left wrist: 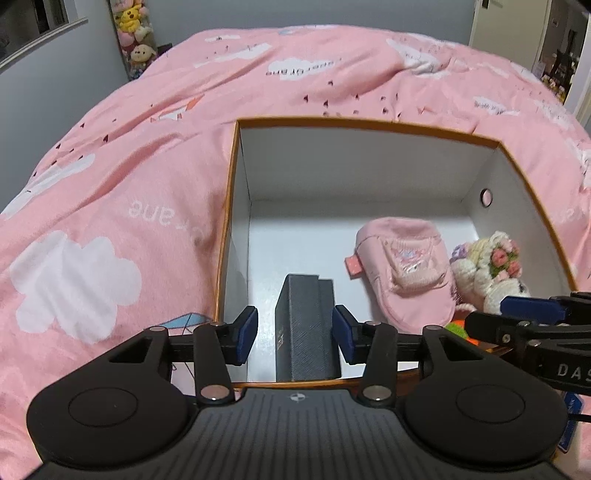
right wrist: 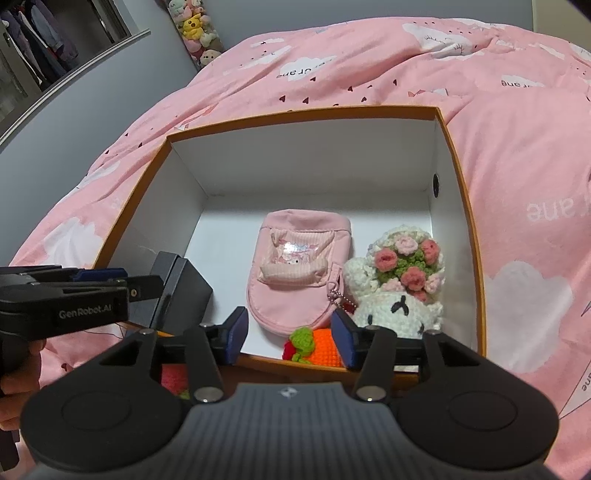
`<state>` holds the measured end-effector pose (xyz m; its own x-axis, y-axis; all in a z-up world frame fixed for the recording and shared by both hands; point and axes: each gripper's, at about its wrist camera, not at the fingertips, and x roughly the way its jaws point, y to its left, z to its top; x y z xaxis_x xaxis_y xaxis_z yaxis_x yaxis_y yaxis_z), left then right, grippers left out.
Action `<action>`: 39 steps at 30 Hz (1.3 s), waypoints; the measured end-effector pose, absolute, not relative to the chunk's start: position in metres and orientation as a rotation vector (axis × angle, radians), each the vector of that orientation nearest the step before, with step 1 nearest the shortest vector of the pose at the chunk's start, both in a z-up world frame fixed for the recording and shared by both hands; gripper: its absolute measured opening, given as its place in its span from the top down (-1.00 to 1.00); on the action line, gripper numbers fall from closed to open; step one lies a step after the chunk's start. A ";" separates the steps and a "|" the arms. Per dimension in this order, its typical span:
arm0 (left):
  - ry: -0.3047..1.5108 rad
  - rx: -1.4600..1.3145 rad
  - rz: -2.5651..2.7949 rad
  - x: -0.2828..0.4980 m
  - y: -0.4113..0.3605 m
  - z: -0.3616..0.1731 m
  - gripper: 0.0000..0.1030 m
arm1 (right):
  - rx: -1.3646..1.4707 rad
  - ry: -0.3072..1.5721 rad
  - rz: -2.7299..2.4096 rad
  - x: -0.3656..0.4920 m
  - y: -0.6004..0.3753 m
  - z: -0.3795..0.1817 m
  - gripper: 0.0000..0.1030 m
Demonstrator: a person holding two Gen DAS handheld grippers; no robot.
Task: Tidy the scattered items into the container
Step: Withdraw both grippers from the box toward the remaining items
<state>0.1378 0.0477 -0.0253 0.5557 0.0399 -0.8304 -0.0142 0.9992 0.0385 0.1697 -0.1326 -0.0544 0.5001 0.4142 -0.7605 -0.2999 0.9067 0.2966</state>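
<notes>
An open box (left wrist: 369,123) with orange rim and white inside sits on the pink bed; it also shows in the right wrist view (right wrist: 303,112). Inside lie a pink pouch (left wrist: 404,266) (right wrist: 299,273), a crocheted white bunny with flowers (left wrist: 487,266) (right wrist: 402,291), and small crocheted orange and green pieces (right wrist: 317,345). A dark grey case (left wrist: 306,332) (right wrist: 181,291) stands at the box's near left. My left gripper (left wrist: 295,334) (right wrist: 122,282) is open, its pads either side of the case with gaps. My right gripper (right wrist: 288,338) (left wrist: 532,308) is open and empty over the near rim.
The pink cloud-print bedspread (left wrist: 110,184) surrounds the box. Plush toys (left wrist: 135,33) stand against the grey wall at the back left. A doorway (left wrist: 561,55) is at the far right. A red crocheted item (right wrist: 173,380) lies under my right gripper, outside the box.
</notes>
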 end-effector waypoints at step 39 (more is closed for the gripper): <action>0.878 -0.096 -0.283 0.063 0.032 -0.009 -0.11 | 0.020 0.900 0.355 0.081 -0.176 -0.037 -0.66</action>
